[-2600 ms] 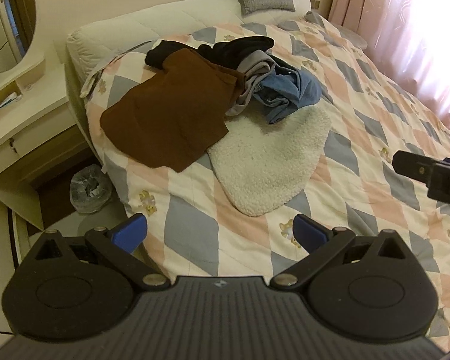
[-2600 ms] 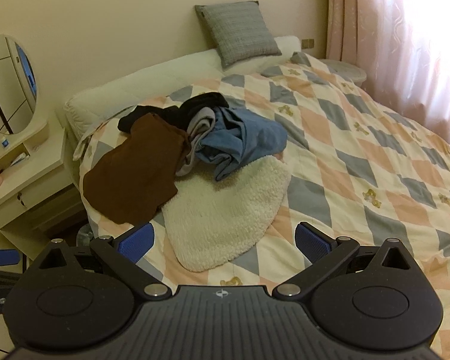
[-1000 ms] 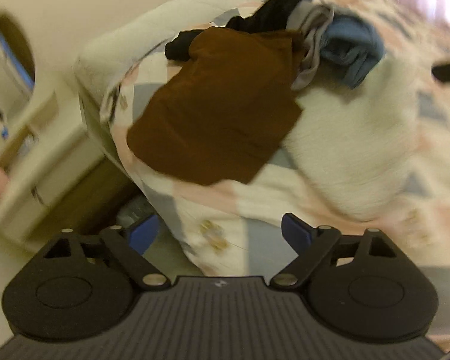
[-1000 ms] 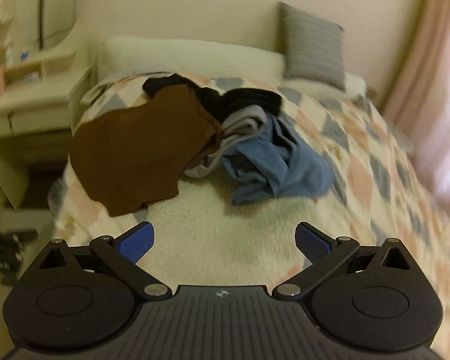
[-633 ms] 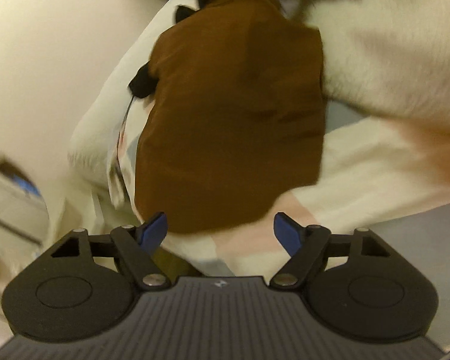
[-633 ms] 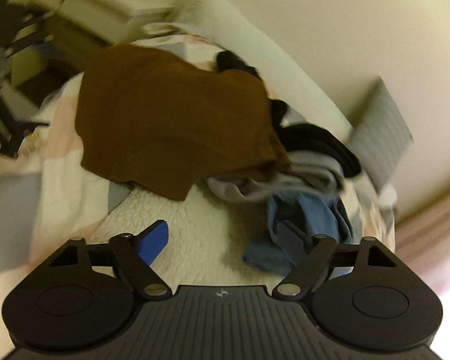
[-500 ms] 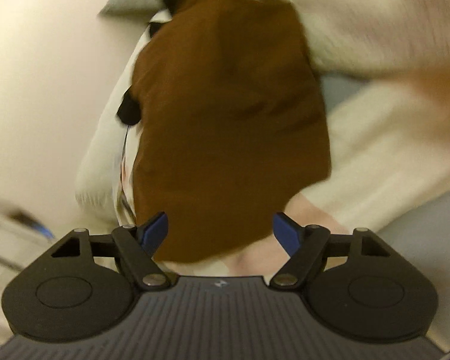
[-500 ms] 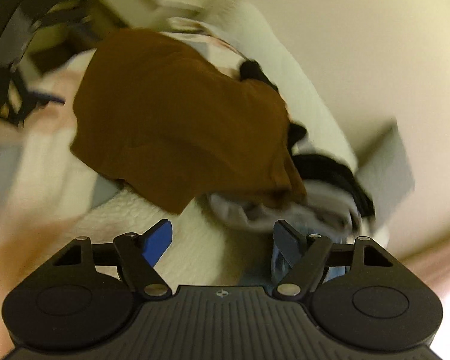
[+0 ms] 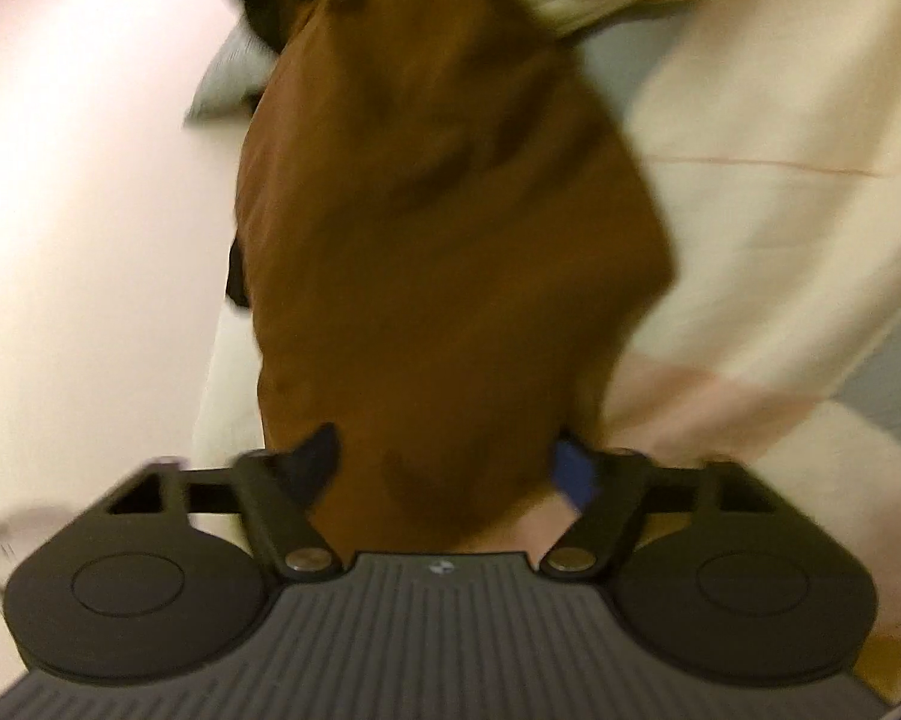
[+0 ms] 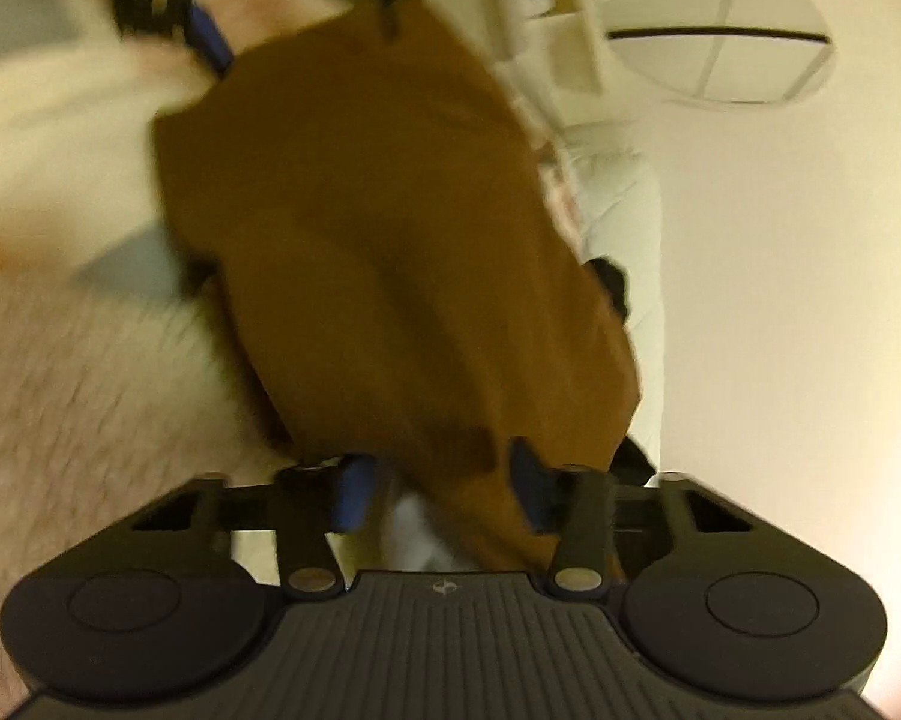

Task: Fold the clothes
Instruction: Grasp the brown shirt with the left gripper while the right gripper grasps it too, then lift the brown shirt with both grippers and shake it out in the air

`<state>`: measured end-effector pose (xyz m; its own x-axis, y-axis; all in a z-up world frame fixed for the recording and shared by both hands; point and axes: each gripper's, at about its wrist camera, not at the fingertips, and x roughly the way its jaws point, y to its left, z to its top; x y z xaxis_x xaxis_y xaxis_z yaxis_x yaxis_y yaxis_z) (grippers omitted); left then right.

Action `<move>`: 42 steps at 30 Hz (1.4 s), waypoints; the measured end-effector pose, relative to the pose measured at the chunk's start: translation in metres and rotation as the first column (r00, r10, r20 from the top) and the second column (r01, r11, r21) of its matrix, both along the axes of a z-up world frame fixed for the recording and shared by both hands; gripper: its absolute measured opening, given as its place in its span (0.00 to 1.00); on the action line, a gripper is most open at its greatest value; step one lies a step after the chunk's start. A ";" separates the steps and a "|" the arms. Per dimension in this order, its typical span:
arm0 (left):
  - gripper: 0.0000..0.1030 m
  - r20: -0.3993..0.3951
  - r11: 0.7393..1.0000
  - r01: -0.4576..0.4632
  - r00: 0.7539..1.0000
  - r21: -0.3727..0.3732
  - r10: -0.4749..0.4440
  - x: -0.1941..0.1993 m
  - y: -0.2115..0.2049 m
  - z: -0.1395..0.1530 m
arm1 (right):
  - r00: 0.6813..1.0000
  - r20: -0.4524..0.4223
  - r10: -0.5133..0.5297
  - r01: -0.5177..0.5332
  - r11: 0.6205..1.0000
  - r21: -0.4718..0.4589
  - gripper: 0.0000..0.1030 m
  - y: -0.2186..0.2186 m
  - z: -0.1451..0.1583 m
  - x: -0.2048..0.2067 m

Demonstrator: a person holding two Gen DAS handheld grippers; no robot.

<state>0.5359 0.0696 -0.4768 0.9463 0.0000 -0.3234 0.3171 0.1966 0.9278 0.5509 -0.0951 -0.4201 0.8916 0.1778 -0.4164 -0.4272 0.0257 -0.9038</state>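
A brown garment (image 9: 438, 228) lies spread on the bed, and both views are blurred by motion. In the left wrist view my left gripper (image 9: 447, 468) is open, its blue pads on either side of the garment's near edge. The right wrist view looks at the same brown garment (image 10: 390, 252) from its opposite end. There my right gripper (image 10: 441, 489) is open but narrowed, with a corner of the cloth between its pads. The left gripper (image 10: 300, 30) shows at the garment's far edge.
A white fleece garment (image 10: 60, 390) lies beside the brown one on the checked quilt (image 9: 780, 210). A black garment (image 10: 609, 282) pokes out at the padded bed end (image 10: 624, 210). A grey pillow (image 9: 228, 84), an oval mirror (image 10: 720, 54) and the wall lie beyond.
Both grippers have swung down from above the bed to opposite ends of the brown garment. Their jaws have narrowed, the right more than the left, and cloth now sits between the pads.
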 end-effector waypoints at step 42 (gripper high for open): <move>0.07 -0.064 0.934 -0.100 0.994 -0.344 0.083 0.018 0.019 0.085 | 0.983 -0.070 -0.167 0.178 0.965 0.192 0.05 0.029 0.057 0.029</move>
